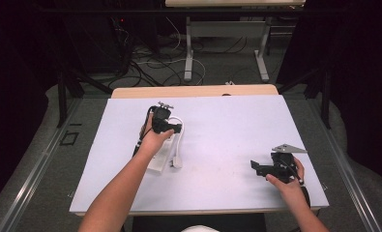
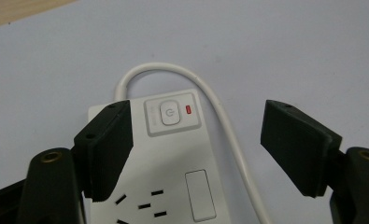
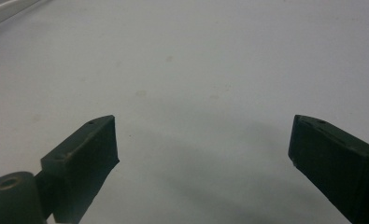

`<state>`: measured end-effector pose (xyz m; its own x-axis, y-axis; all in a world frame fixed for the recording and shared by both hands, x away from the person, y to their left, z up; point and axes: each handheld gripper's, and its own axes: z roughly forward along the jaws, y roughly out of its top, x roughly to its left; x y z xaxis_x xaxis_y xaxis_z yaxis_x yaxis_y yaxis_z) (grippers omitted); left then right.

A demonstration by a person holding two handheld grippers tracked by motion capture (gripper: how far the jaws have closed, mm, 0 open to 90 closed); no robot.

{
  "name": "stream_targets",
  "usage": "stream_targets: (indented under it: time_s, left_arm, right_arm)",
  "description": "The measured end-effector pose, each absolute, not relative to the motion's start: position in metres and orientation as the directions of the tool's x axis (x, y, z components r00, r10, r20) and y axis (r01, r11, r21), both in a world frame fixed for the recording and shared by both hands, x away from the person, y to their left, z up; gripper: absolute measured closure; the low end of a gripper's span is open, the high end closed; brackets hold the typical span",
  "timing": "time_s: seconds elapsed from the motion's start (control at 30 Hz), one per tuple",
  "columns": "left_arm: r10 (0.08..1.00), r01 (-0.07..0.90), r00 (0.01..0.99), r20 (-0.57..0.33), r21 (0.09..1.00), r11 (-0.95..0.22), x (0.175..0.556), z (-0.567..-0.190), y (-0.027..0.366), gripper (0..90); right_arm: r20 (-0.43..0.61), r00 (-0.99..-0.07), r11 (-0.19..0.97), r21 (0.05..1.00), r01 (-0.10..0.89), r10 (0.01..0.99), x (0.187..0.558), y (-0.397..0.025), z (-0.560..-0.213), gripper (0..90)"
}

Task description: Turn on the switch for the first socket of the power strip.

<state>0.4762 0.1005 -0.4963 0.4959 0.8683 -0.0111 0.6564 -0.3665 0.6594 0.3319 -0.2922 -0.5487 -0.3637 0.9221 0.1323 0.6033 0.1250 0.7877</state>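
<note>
- While poised over the power strip (image 2: 166, 163), left gripper (image 2: 196, 140) spread wide, jaws straddling the switch end, presumably to line up on the power button (image 2: 169, 113).
- Power strip flat on the white table (image 1: 227, 140), left of centre, white cable (image 2: 219, 121) looping round its end.
- Right gripper (image 3: 201, 154) likewise wide and empty, parked low near the table's right edge, well apart, seemingly in reserve.
- Counted: one strip, one button, one red indicator (image 2: 188, 109), two grippers.
</note>
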Motion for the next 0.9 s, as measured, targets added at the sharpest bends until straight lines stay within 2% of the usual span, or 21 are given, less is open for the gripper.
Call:
stream_targets:
  time_s: [0.27,0.43,0.57,0.9]
  left_arm:
    - [0.858,0.653,0.513,-0.035,0.665,-0.363,0.471,-0.489,0.099,23.3]
    - [0.849,0.638,0.527,-0.038,0.677,-0.366,0.467,-0.486,0.098,14.9]
    - [0.844,0.638,0.533,-0.057,0.683,-0.357,0.464,-0.483,0.098,0.5]
    - [0.826,0.613,0.56,-0.074,0.707,-0.352,0.455,-0.473,0.101,0.4]
  right_arm:
    - [0.132,-0.363,0.124,0.787,0.604,0.923,0.332,-0.292,-0.548,7.7]
    - [0.133,-0.364,0.124,0.788,0.602,0.922,0.332,-0.292,-0.548,7.7]
    - [0.13,-0.366,0.127,0.79,0.6,0.921,0.332,-0.293,-0.548,7.7]
    - [0.13,-0.363,0.125,0.79,0.6,0.923,0.331,-0.292,-0.548,7.7]
